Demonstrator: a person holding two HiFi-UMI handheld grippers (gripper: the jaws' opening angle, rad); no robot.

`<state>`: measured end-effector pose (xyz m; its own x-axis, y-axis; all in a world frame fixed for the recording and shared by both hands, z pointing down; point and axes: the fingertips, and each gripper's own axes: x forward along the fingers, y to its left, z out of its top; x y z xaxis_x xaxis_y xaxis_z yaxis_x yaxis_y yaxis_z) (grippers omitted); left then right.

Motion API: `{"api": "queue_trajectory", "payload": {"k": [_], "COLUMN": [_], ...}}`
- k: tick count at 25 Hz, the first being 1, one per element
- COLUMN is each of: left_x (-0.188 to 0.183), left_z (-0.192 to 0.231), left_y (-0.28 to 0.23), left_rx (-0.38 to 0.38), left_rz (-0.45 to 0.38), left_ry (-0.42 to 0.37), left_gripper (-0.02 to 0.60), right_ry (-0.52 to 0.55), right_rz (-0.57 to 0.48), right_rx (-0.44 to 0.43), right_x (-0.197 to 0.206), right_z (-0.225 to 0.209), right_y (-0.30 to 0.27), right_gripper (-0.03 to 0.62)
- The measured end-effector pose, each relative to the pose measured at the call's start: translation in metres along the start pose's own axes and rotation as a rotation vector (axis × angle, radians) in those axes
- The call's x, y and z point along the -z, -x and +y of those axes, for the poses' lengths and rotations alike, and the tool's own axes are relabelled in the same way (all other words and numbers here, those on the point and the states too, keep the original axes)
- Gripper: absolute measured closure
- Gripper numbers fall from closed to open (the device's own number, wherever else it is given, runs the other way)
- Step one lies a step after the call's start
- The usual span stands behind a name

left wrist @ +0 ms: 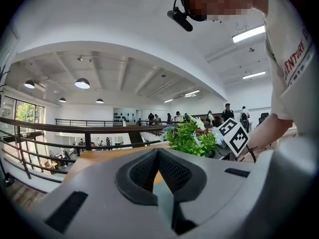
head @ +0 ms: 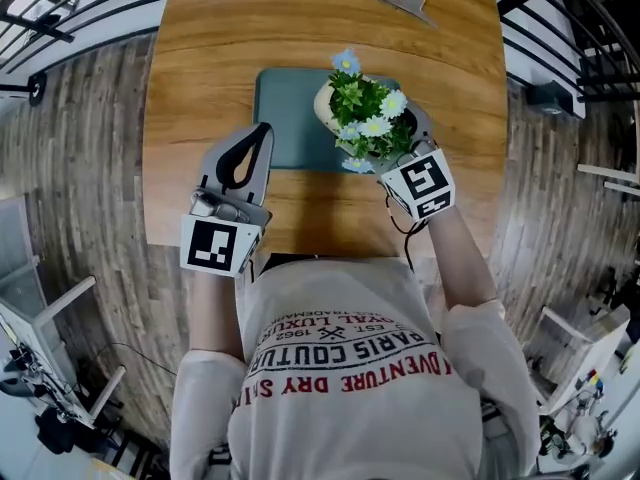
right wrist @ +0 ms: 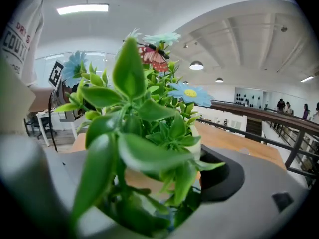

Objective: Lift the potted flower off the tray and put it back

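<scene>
The potted flower [head: 368, 123], green leaves with white and blue blooms in a white pot [head: 327, 104], leans toward me over the right part of the teal tray [head: 285, 118]. My right gripper [head: 400, 140] reaches in from the near right, its jaws on either side of the pot under the foliage. In the right gripper view the leaves [right wrist: 144, 133] fill the space between the jaws of the right gripper [right wrist: 142, 176], with the pot [right wrist: 198, 142] against the right jaw. My left gripper [head: 262, 131] rests at the tray's near left edge, shut and empty; in its own view the left gripper [left wrist: 158, 153] shows its tips touching.
The tray lies on a round-ended wooden table [head: 200, 88]. A metal clip [head: 405, 3] lies at the table's far side. Black railings [head: 560, 18] run beyond the table on both sides. My torso is close to the near table edge.
</scene>
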<state>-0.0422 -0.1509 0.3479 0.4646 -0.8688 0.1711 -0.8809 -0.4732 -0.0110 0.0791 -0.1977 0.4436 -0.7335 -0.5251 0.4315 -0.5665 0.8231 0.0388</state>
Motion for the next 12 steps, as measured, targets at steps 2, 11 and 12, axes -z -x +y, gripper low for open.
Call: {"api": "queue_trajectory", "payload": {"k": [2, 11, 12], "left_x": [0.012, 0.05, 0.053], "left_z": [-0.001, 0.004, 0.005], "left_y": [0.001, -0.005, -0.006], "left_rx": [-0.017, -0.101, -0.106], "left_rz": [0.03, 0.096, 0.1], "left_ry": [0.03, 0.091, 0.094], "left_gripper": [0.569, 0.569, 0.569], "right_ry": [0.014, 0.09, 0.097], "right_rz": [0.026, 0.134, 0.141], "right_rx": [-0.048, -0.258, -0.271], "right_x": [0.013, 0.067, 0.072], "right_z": [0.008, 0.025, 0.024], "right_y": [-0.011, -0.051, -0.056], "right_gripper": [0.12, 0.12, 0.12]}}
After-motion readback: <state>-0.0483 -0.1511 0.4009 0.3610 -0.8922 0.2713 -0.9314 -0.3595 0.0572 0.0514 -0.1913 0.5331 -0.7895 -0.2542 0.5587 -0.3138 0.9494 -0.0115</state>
